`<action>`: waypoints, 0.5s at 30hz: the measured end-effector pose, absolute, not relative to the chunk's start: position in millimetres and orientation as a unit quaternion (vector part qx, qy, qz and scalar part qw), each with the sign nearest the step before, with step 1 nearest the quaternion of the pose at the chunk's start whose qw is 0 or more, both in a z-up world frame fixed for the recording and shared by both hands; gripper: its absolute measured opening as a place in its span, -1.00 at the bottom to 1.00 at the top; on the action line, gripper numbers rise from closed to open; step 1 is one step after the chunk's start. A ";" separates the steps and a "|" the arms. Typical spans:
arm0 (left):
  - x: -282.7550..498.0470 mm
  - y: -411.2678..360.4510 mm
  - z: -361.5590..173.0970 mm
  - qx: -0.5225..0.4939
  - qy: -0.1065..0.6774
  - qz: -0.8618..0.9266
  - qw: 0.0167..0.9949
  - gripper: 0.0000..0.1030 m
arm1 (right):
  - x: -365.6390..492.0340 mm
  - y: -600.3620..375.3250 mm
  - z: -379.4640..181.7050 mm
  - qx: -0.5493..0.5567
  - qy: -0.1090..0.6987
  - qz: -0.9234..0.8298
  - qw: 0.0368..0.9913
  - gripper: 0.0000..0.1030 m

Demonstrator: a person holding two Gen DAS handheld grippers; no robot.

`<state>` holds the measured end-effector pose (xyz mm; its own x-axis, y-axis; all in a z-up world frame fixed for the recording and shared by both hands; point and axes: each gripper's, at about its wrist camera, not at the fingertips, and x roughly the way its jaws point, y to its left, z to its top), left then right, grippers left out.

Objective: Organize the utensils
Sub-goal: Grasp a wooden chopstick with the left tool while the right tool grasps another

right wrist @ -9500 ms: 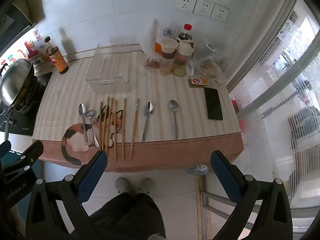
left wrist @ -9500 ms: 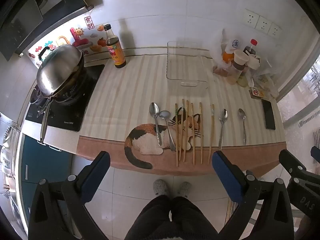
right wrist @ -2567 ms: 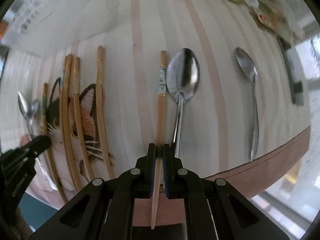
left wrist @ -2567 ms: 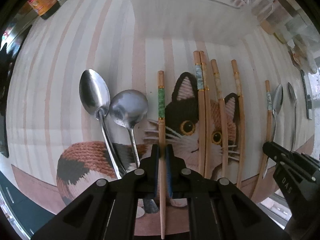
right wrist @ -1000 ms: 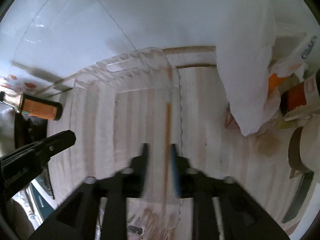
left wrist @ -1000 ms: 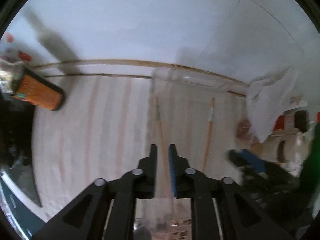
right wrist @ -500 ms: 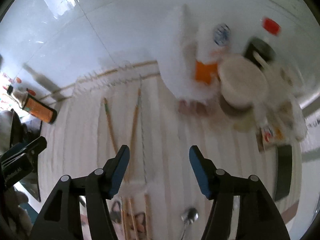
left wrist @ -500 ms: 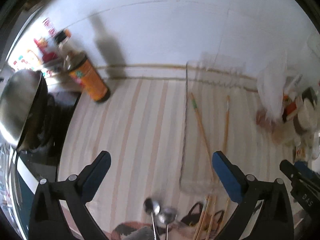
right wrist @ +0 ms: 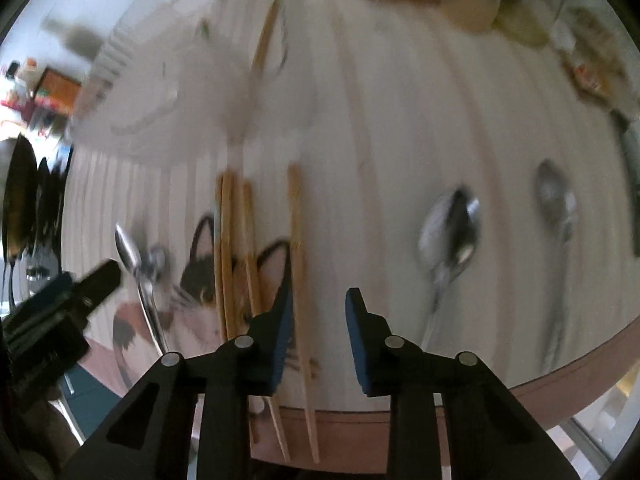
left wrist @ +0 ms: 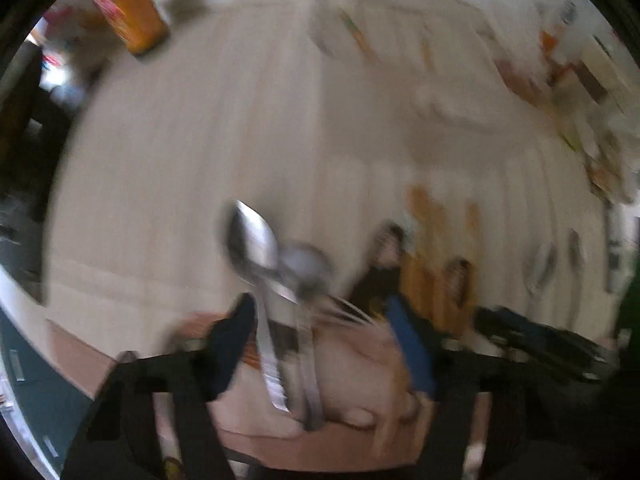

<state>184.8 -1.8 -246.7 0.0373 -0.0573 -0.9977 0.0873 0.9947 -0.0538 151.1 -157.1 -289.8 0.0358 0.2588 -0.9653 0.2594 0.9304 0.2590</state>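
spoons point(left wrist: 276, 264) between closing left gripper point(left wrist: 320, 344) fingers

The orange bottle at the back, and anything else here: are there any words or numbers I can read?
None can be read; both pictures are smeared by motion.
Orange bottle: its label shows red and green patches, but the print is too blurred to read.
Left gripper: pale marks on its black body, too blurred to read.
Packets and jars at the far right of the counter: colours only, no letters legible.
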 end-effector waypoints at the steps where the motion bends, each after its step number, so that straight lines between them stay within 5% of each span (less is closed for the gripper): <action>1: 182.6 -5.1 -253.6 -0.002 0.703 -0.062 0.709 -0.48 | 148.3 -153.8 -295.7 0.181 0.699 0.004 0.692 -0.60; 4: 181.0 -12.5 -267.2 -0.024 0.714 -0.082 0.695 -0.48 | 137.8 -153.8 -298.7 0.163 0.700 0.000 0.696 -0.88; 8: 181.3 -28.9 -285.0 -0.014 0.723 -0.092 0.684 -0.53 | 124.3 -173.7 -300.6 0.159 0.705 -0.029 0.691 -0.88; 11: 185.0 -38.6 -280.3 -0.004 0.711 -0.101 0.695 -0.95 | 112.3 -186.7 -303.5 0.156 0.708 -0.041 0.688 -0.88; 15: 190.2 -29.9 -280.6 -0.036 0.717 -0.100 0.689 -0.95 | 101.3 -194.1 -307.3 0.161 0.709 -0.045 0.685 -0.88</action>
